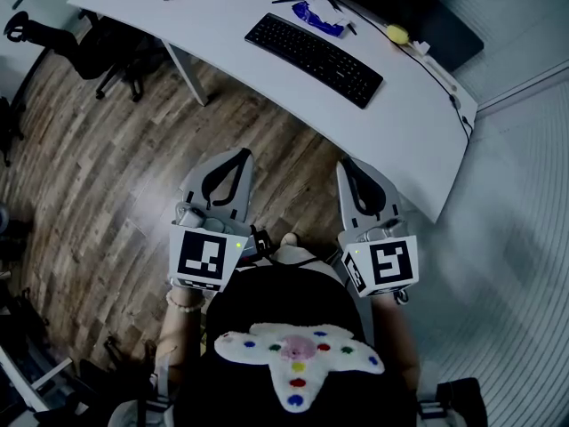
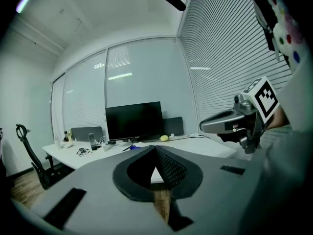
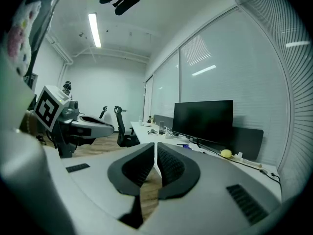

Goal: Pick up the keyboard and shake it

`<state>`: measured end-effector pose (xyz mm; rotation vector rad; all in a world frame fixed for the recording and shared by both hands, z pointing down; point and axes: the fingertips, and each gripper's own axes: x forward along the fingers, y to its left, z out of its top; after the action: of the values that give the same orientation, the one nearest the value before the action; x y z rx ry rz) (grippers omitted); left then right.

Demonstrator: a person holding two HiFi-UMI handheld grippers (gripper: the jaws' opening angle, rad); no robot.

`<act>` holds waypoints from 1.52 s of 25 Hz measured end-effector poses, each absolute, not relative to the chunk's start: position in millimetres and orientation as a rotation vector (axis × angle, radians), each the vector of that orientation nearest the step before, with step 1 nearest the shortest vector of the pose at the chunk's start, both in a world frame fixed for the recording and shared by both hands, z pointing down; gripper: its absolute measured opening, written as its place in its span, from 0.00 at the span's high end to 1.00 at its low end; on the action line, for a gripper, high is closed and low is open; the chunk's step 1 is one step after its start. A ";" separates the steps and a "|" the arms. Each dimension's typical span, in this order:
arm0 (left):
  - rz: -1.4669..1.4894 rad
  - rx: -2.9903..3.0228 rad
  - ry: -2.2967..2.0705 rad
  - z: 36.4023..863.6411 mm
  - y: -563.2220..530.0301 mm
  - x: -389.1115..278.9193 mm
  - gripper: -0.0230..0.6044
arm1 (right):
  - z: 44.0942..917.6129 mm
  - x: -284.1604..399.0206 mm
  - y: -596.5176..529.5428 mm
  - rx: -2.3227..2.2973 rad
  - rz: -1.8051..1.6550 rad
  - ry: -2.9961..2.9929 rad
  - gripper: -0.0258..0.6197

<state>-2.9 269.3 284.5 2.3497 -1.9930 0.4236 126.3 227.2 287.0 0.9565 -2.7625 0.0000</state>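
Keyboard, black, flat and rectangular [image 1: 313, 58], lies untouched at twelve o'clock from the person, well apart from both grippers. By the look of it nothing of the task is done: the approach, the pick-up and the shake are all left to do. The long white surface [image 1: 409, 123] that carries the keyboard runs from ten to two o'clock across the head view, above a wood-plank floor [image 1: 107, 158]. A black flat monitor [image 2: 134, 120] stands toward the surface's far edge, beyond the keyboard. The grey left gripper [image 1: 240, 156] at seven o'clock and the grey right gripper [image 1: 348, 164] at five o'clock hang over the floor close to the person's body, each with its jaws pressed together and nothing between them. A crumpled blue item [image 1: 318, 16] lies just beside the keyboard's far edge. A small round yellow object [image 1: 396, 33] sits near, toward two o'clock.
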 end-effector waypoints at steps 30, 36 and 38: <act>0.407 2.357 -2.027 285.7 295.2 -57.7 0.94 | 289.9 91.3 248.8 1.041 0.015 -2.756 0.89; 0.384 2.343 -2.037 284.8 294.3 -59.2 0.94 | 292.7 97.0 249.6 1.058 0.025 -2.736 0.89; 0.400 2.353 -2.034 285.3 293.5 -59.0 0.94 | 292.8 99.2 248.5 1.067 0.024 -2.729 0.89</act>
<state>-59.0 293.5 285.3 2.3527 -2.0338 0.3995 99.2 248.5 292.8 1.0671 -2.7291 0.0239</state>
